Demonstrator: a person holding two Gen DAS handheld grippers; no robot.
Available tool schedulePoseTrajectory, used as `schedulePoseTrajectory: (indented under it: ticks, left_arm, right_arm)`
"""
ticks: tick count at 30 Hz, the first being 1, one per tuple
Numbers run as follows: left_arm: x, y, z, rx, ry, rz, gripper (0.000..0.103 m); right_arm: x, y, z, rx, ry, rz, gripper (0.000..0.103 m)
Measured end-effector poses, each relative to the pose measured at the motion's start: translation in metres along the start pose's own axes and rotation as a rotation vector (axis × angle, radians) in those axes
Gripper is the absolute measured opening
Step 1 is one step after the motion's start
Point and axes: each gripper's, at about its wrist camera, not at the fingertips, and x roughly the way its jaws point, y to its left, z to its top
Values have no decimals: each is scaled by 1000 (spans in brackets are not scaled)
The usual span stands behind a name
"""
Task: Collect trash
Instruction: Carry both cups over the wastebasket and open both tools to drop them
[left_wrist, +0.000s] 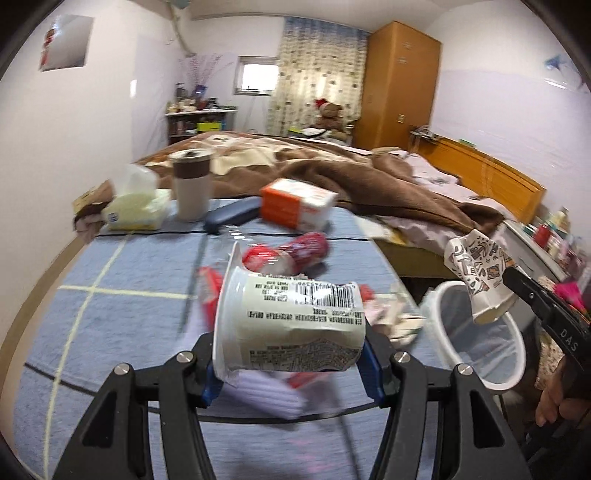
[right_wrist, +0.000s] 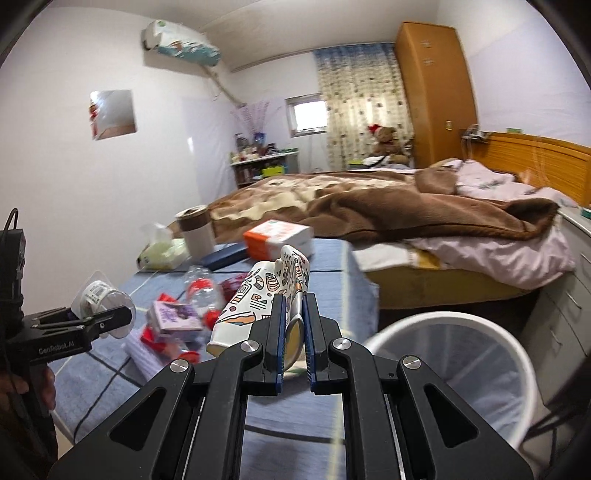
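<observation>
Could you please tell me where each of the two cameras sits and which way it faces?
Left wrist: on the left gripper, facing across the table to the bed; it clamps a yogurt cup; a hand shows.
Right wrist: on the right gripper, facing likewise; it pinches a crushed paper cup.
Shared: the white bin, each other's gripper.

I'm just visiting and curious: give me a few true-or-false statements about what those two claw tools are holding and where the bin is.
1. The left gripper clamps a white plastic cup lying sideways. True.
2. The right gripper is empty. False: it pinches a crushed patterned paper cup.
3. The white bin stands on the table. False: it stands on the floor beside the blue-clothed table.
4. A brown-banded tumbler stands upright at the table's far end. True.
5. The bin holds a red bottle. False: a red-labelled bottle lies on the table.
</observation>
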Motion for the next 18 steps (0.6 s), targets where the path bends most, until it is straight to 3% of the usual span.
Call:
schedulePoseTrajectory:
  ticks: [11,18]
  left_arm:
    - [24,-102,4,133,25,-169,61]
    - [44,-156,-4,188,65,-263,61]
  right_arm:
    - [-20,-61,-11,59,10,-193,9]
    - [-25,-95,-28,87,62,-266,9]
